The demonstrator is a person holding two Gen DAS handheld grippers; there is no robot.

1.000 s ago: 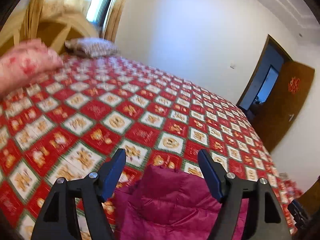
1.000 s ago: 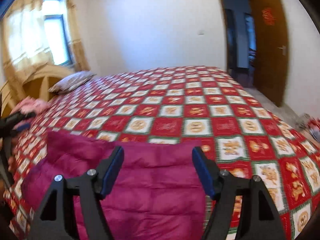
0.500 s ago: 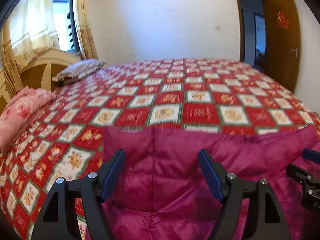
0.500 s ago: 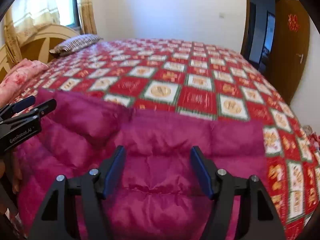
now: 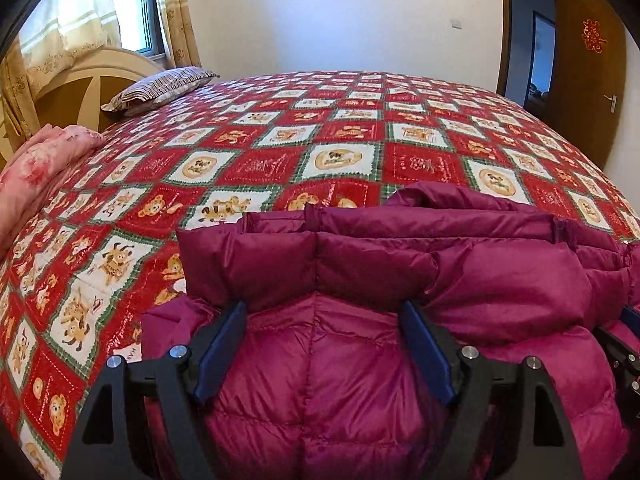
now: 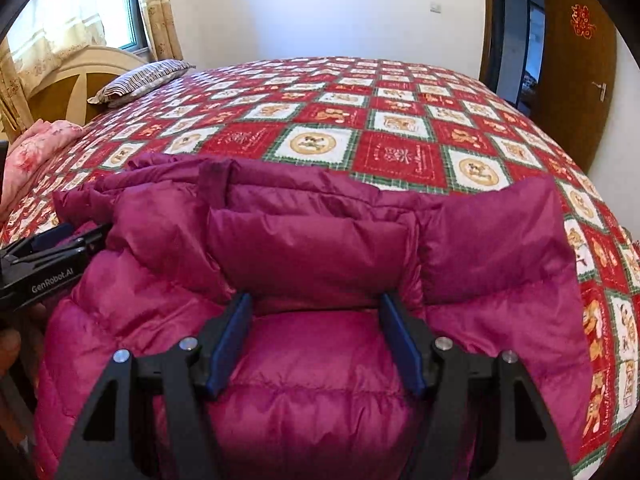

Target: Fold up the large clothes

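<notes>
Magenta puffer jacket (image 5: 400,272) lies on the near edge of the bed, on a red/white/green checked bedspread (image 5: 340,132) w/ teddy-bear prints. Its top band is folded back toward the cameras, making a thick padded roll across the width.

Left gripper (image 5: 322,308): jaws apart and have just been opening wider; the puffy body of the jacket bulges up between the blue pads, the folded band sits right at the fingertips. Can't tell if pads touch fabric; no pinch visible. Right gripper (image 6: 316,300): jaws apart too, jacket fabric between them, folded band just ahead of the tips, no squeeze seen. In the right wrist view the left gripper shows at the left edge by the jacket's side.

Jacket: shiny, slick nylon-type shell, quilted in horizontal puffs, soft and billowy. Gripper frames black, angular, w/ silver bolts; pads flat, dark blue.

Far side: striped pillow (image 5: 160,88) by a cream and wood headboard (image 5: 80,84), pink floral bundle (image 5: 36,168) at left. Brown wooden door (image 5: 588,72) at right, stands open.
</notes>
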